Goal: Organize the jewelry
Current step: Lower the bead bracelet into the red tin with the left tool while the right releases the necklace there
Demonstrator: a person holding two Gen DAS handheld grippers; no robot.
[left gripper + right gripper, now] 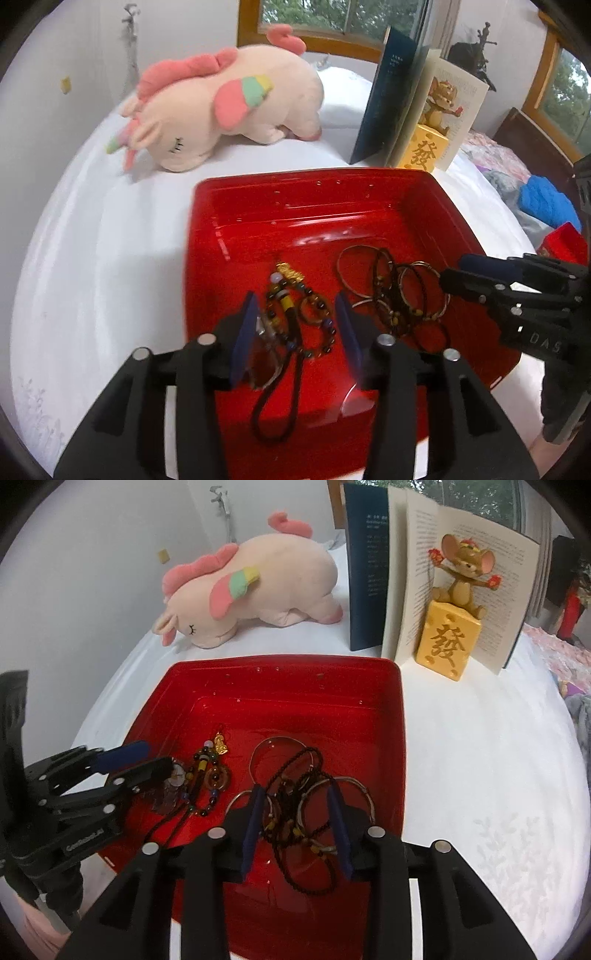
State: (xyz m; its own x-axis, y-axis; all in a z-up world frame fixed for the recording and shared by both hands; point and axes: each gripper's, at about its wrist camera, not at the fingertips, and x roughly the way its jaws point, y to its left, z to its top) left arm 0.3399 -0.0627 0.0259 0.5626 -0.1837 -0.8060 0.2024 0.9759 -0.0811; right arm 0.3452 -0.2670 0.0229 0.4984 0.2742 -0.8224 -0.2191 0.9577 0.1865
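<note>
A red tray [258, 206] [369, 716] sits on a white cloth and holds jewelry. A beaded charm string with a gold pendant [291, 299] [210, 771] lies at its left. A tangle of silver bangles and dark cord bracelets [395, 291] [303, 797] lies at its right. My left gripper [297, 332] is open, its fingers on either side of the beaded string, low over the tray. It also shows in the right wrist view [147, 758]. My right gripper [297, 827] is open around the bangle tangle. It also shows in the left wrist view [454, 271].
A pink plush unicorn [221, 107] [255, 587] lies behind the tray. An open book [391, 99] [406, 583] stands at the back right with a mouse figurine on a yellow block [450, 627] [428, 144]. Blue and red things [550, 210] lie at far right.
</note>
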